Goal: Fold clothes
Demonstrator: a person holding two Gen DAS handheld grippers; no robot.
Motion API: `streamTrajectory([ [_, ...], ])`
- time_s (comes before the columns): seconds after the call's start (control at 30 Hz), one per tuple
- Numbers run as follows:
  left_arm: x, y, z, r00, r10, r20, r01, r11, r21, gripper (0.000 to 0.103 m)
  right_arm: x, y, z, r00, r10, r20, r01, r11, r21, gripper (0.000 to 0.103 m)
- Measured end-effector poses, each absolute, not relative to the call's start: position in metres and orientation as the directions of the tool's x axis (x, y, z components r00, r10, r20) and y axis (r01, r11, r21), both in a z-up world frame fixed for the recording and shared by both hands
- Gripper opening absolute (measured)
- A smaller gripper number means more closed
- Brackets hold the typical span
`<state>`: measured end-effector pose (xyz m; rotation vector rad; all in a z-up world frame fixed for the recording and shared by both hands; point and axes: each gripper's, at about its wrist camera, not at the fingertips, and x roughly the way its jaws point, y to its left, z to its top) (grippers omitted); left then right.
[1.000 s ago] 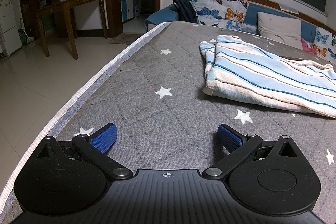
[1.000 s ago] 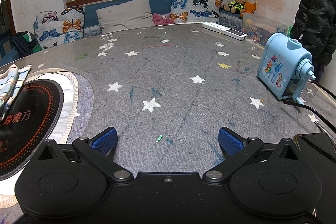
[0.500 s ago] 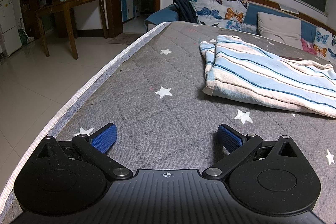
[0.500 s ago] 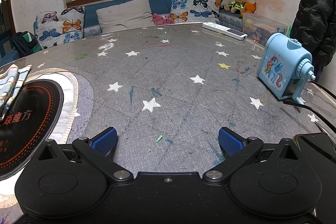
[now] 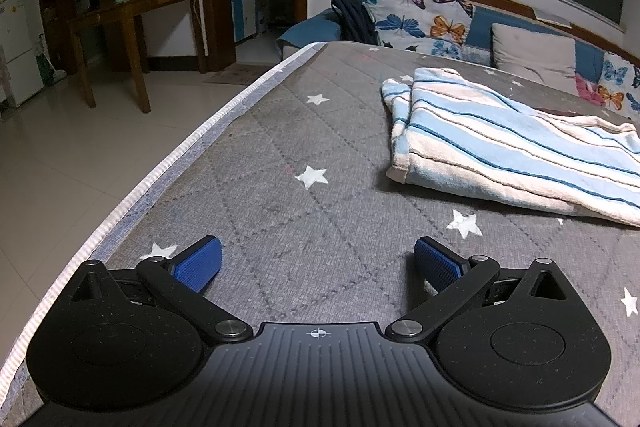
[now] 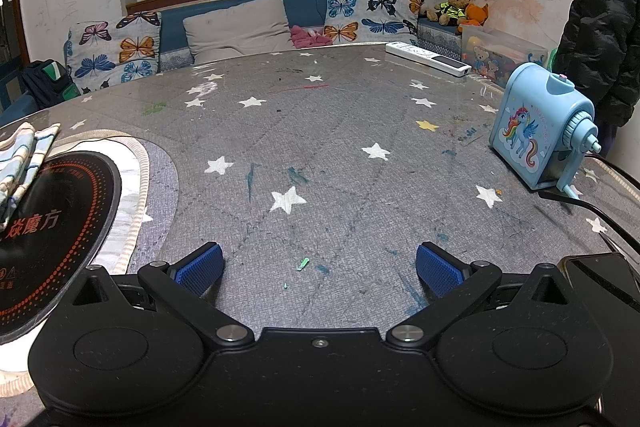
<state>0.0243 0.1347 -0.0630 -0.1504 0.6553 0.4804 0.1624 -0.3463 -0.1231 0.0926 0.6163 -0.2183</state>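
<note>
Now both grippers, left [image 5: 316, 263] and right [image 6: 318, 265], gape wide and empty, the striped cloth [image 5: 508, 143] lying far right of the left one.

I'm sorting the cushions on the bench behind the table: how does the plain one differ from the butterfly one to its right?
The plain cushion is solid beige-grey, while the butterfly cushion is white with coloured butterflies. A pink cloth lies between them, at the foot of both. Both lean upright against the blue backrest, at about the same height.
</note>
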Motion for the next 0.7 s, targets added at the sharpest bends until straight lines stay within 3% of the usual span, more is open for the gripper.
streamTrajectory([
  [0.7, 0.0245, 0.1349, -0.0635, 0.688, 0.381, -0.617, -0.476, 0.880, 0.013, 0.103, 0.1615, -0.3546, -0.1249, 0.796, -0.173, -0.580, 0.230, 0.973, 0.026, 0.103],
])
